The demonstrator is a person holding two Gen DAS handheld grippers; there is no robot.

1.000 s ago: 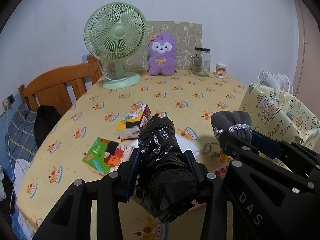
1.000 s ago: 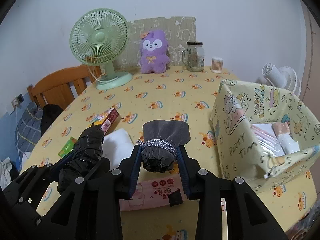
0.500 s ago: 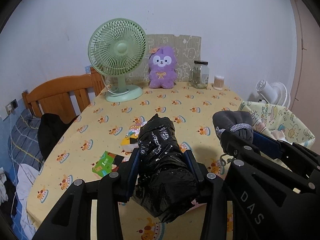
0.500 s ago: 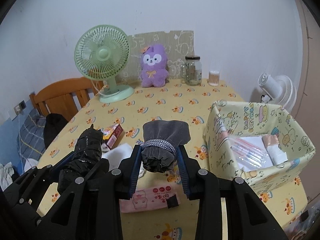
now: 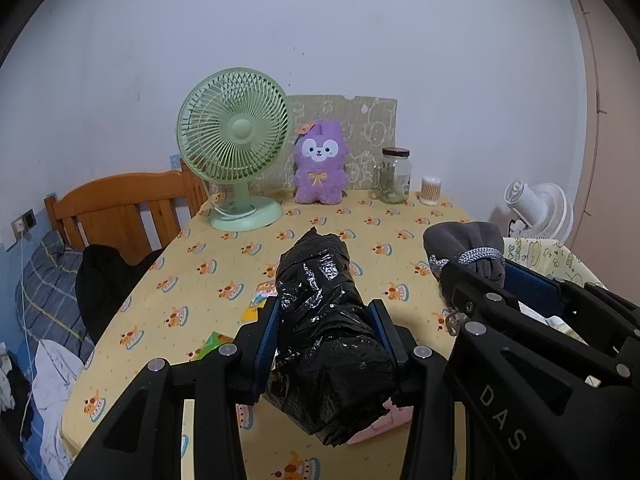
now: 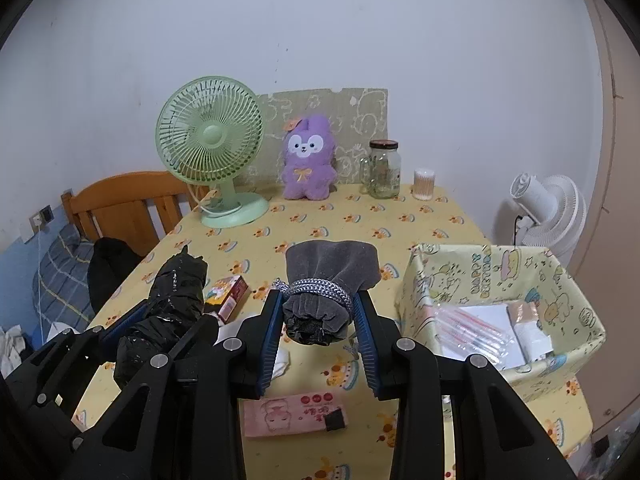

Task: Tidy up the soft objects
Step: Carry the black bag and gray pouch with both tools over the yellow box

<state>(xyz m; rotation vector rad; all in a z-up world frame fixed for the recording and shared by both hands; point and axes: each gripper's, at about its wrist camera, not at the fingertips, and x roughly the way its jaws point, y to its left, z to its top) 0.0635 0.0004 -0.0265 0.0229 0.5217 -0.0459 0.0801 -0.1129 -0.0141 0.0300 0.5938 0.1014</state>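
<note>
Left gripper (image 5: pixel 326 334): I have it clamped on a crinkled black plastic bundle (image 5: pixel 324 320), long axis pointing away from me, above the yellow patterned tablecloth (image 5: pixel 200 264).
Right gripper (image 6: pixel 318 320): I have it squeezing a grey velvet drawstring pouch (image 6: pixel 326 292), flared mouth pointing away, beside the yellow cartoon-print box (image 6: pixel 460 276).
Far end: green desk fan (image 6: pixel 210 144), purple plush bunny (image 6: pixel 306 160).

A plain pale wall (image 5: pixel 360 40) backs the worktop (image 6: pixel 360 224), which wears a yellow cloth printed with small cakes. A wooden headboard (image 5: pixel 120 200) stands at the left, beside a bed with plaid bedding (image 5: pixel 44 280). A pinkish door (image 5: pixel 604 120) closes the right side, with a white floor fan (image 6: pixel 552 208) near it. The light is dim and even.
</note>
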